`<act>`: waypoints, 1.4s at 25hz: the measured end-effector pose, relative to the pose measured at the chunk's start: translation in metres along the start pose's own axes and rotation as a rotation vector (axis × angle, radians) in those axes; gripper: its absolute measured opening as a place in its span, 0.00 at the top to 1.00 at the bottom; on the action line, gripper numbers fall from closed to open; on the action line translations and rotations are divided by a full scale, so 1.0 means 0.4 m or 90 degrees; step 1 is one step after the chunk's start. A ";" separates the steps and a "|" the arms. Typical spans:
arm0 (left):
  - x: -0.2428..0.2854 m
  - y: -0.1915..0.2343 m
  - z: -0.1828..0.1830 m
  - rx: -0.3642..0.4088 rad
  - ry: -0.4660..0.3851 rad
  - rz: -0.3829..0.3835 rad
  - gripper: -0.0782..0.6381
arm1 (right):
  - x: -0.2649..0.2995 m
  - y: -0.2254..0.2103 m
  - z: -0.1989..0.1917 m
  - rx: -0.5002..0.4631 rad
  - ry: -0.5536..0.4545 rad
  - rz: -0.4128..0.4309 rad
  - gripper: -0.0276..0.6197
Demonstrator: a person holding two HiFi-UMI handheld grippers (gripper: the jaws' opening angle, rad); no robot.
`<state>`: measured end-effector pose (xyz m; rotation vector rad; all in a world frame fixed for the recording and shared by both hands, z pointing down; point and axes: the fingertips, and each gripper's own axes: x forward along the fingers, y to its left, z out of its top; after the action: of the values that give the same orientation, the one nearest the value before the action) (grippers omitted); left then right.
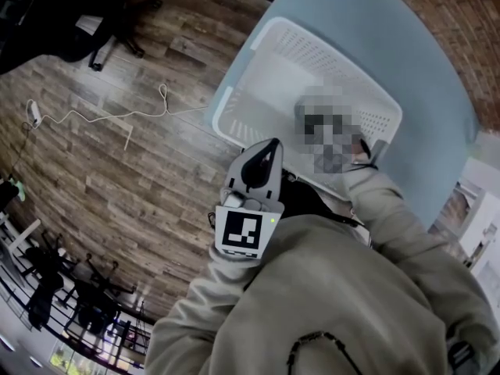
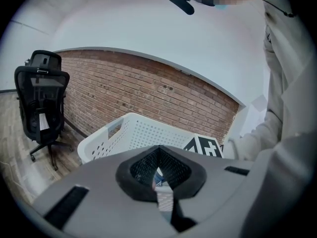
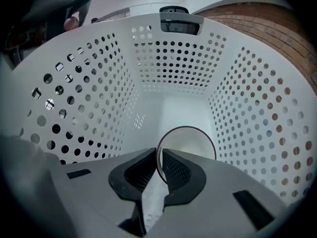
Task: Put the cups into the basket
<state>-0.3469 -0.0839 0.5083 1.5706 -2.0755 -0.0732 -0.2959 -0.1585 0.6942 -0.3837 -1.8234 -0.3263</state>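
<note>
My left tool (image 2: pixel 159 155) has its jaws together, near the rim of the white perforated plastic basket (image 1: pixel 234 104), which sits at the left edge of the pale blue counter (image 1: pixel 422 61). My right tool (image 3: pixel 159 163) is inside the basket, clamped on the thin dark rim of a pale round cup (image 3: pixel 193 144).

The basket (image 1: pixel 223 112) stands on the table (image 1: pixel 422 61), at its left edge. The floor (image 1: pixel 117 178) lies to the left, with a cable (image 1: pixel 101 117) on it. The left claw (image 1: pixel 269 148) is just before the basket's near rim, outside it. The right claw (image 3: pixel 159 165) is inside the basket. The cup (image 3: pixel 190 143) is in there too, its rim between that claw's jaws. A chair (image 2: pixel 42 103) stands on the floor left of the basket, and a brick wall (image 2: pixel 163 90) runs behind it.
</note>
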 end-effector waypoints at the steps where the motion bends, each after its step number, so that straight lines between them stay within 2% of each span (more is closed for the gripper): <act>1: -0.002 0.002 0.000 0.000 -0.001 0.001 0.89 | 0.001 0.001 -0.001 0.000 0.000 -0.003 0.89; 8: -0.015 0.002 -0.006 0.000 -0.004 0.000 0.89 | -0.004 0.002 -0.003 0.001 0.007 -0.014 0.88; 11: -0.022 0.000 0.001 -0.001 -0.010 -0.004 0.89 | -0.021 0.000 0.003 0.005 -0.001 -0.024 0.71; 13: -0.026 -0.001 0.007 0.001 -0.014 -0.005 0.89 | -0.038 -0.012 0.014 0.008 -0.012 -0.037 0.68; 19: -0.034 -0.006 0.018 0.008 -0.016 -0.016 0.89 | -0.107 -0.036 0.049 0.031 -0.055 -0.061 0.67; 25: -0.042 -0.044 0.090 0.023 -0.043 -0.035 0.89 | -0.213 -0.037 0.076 0.059 -0.112 -0.083 0.68; 27: -0.038 -0.063 0.098 0.031 -0.045 -0.046 0.90 | -0.248 -0.034 0.078 0.067 -0.128 -0.086 0.69; 32: -0.041 -0.131 0.130 0.050 -0.052 -0.077 0.89 | -0.364 -0.012 0.082 0.085 -0.181 -0.112 0.84; 34: -0.042 -0.158 0.142 0.050 -0.054 -0.090 0.89 | -0.413 -0.004 0.087 0.099 -0.226 -0.128 0.94; 35: -0.040 -0.169 0.147 0.047 -0.054 -0.095 0.89 | -0.441 -0.003 0.093 0.106 -0.256 -0.139 0.94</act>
<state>-0.3103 -0.1069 0.4283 1.7953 -2.0423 -0.1198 -0.2827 -0.1607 0.5145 -0.1382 -2.2768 -0.2572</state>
